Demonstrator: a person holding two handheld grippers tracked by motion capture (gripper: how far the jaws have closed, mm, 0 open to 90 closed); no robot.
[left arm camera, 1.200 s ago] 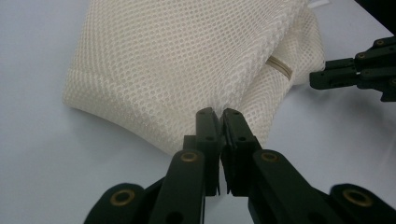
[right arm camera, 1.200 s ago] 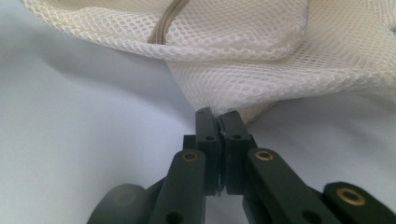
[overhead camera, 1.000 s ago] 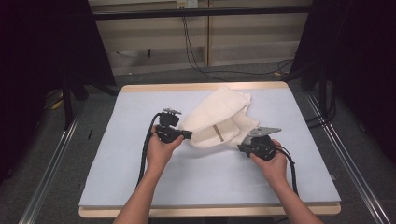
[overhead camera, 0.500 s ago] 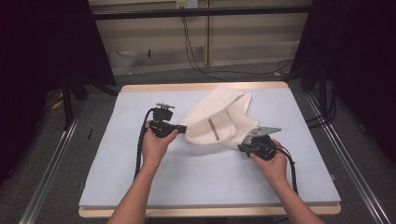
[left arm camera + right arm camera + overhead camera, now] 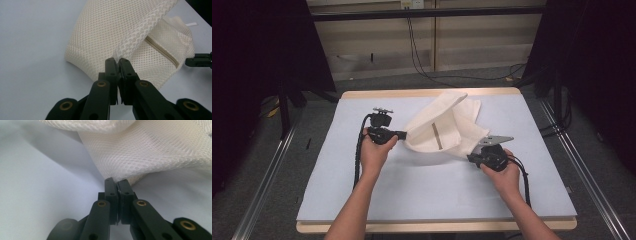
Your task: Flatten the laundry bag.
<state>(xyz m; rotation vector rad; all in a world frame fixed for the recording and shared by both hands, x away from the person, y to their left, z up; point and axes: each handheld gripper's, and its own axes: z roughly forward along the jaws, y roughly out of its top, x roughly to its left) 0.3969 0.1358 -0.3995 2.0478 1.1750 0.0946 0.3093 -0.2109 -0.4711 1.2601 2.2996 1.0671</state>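
A cream mesh laundry bag (image 5: 443,131) with a tan zipper (image 5: 162,51) lies bunched on the pale blue table cover, partly lifted between my hands. My left gripper (image 5: 402,134) pinches the bag's left edge; in the left gripper view its jaws (image 5: 117,61) are shut on a fold of mesh (image 5: 120,35). At the bag's lower right corner my right gripper (image 5: 473,157) is also shut on the mesh, and in the right gripper view (image 5: 116,181) its jaws clamp a thin edge of the netting (image 5: 150,152).
The blue cover (image 5: 362,195) spans the wooden table (image 5: 432,227), with bare room in front and to both sides. Metal rails (image 5: 267,180) run along the table's left and right. Cables (image 5: 422,60) hang against the back wall.
My left hand has drawn its edge of the bag leftward and slightly away from me, stretching the bag wider. The right hand has stayed put.
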